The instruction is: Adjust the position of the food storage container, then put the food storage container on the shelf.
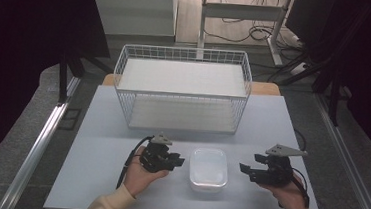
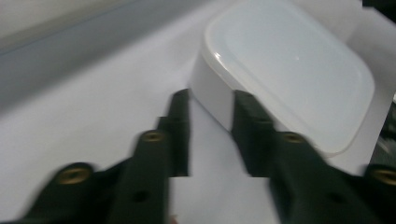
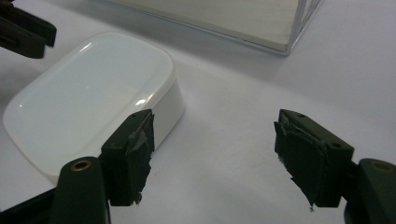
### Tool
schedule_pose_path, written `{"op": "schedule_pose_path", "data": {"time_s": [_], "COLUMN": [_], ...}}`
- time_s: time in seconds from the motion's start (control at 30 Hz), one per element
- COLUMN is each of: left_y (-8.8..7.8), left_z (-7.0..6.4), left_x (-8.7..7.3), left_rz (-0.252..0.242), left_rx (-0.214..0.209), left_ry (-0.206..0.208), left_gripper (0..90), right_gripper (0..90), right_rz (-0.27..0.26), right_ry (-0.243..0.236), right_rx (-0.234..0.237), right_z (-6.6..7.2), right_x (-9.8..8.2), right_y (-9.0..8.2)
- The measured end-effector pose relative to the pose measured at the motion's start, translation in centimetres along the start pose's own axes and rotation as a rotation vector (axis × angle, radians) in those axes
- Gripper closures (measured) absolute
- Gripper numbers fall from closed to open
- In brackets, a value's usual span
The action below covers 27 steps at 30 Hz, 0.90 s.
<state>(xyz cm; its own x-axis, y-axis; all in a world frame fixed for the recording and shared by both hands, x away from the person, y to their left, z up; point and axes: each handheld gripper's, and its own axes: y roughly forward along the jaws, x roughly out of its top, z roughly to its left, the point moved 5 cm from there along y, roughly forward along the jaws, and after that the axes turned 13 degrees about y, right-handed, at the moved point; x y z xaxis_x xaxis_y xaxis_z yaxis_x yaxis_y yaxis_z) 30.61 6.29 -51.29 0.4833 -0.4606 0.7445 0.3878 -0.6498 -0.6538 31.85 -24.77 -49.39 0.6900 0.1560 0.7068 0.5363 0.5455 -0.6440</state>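
Box: a white lidded container (image 1: 208,169) sits flat on the counter (image 1: 97,178), near the front edge and about midway between the left and right edges, its long side running front to back.
Left claw: the left claw (image 1: 181,161) hovers just beside the box's left wall, tips pointing at it from the left, close but apart from it in the high view.
Left claw, own camera: in the left gripper view the left claw's two black tips frame the near corner of the box (image 2: 289,70); that picture is blurred, so contact with the wall cannot be told.
Left claw state: parted a moderate way, with bare counter showing in the gap and nothing pinched.
Right claw: the right claw (image 1: 243,168) hangs off the box's right side, a clear strip of counter between tips and box.
Right claw, own camera: in the right gripper view the right claw (image 3: 215,158) points across the counter, the box (image 3: 88,93) lying up and to one side, just behind one taped pad.
Right claw state: spread wide, holding nothing, only counter between the pads.
Basket: a white wire basket (image 1: 182,86) stands behind the box toward the far edge, well apart from both claws.
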Motion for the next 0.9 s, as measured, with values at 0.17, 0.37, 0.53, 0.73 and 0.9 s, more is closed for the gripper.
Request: {"op": "schedule_pose_path", "data": {"time_s": [0.17,0.37,0.53,0.73,0.9], "left_y": [-1.8,-2.3,-2.2,-2.1,-1.8], "left_z": [0.5,0.8,0.6,0.6,0.5], "left_x": [-0.3,-0.2,-0.2,0.5,0.9], "left_rz": [-0.019,-0.039,-0.047,-0.064,-0.076], "left_rx": [0.02,0.007,-0.005,-0.025,-0.058], "left_ry": [-0.073,-0.105,-0.125,-0.134,-0.14], "left_gripper": [34.3,28.0,24.4,23.9,24.3], "right_gripper": [27.0,24.0,21.6,21.8,24.5], "right_rz": [-0.014,-0.023,-0.053,-0.046,-0.032], "right_ry": [-0.001,0.002,-0.006,0.006,0.035], "right_rx": [0.01,0.023,0.021,0.033,0.049], "right_z": [0.2,0.5,0.9,1.2,1.3], "right_x": [0.1,0.2,0.5,0.2,-0.1], "right_y": [-0.1,-0.2,-0.3,-0.4,-0.7]}}
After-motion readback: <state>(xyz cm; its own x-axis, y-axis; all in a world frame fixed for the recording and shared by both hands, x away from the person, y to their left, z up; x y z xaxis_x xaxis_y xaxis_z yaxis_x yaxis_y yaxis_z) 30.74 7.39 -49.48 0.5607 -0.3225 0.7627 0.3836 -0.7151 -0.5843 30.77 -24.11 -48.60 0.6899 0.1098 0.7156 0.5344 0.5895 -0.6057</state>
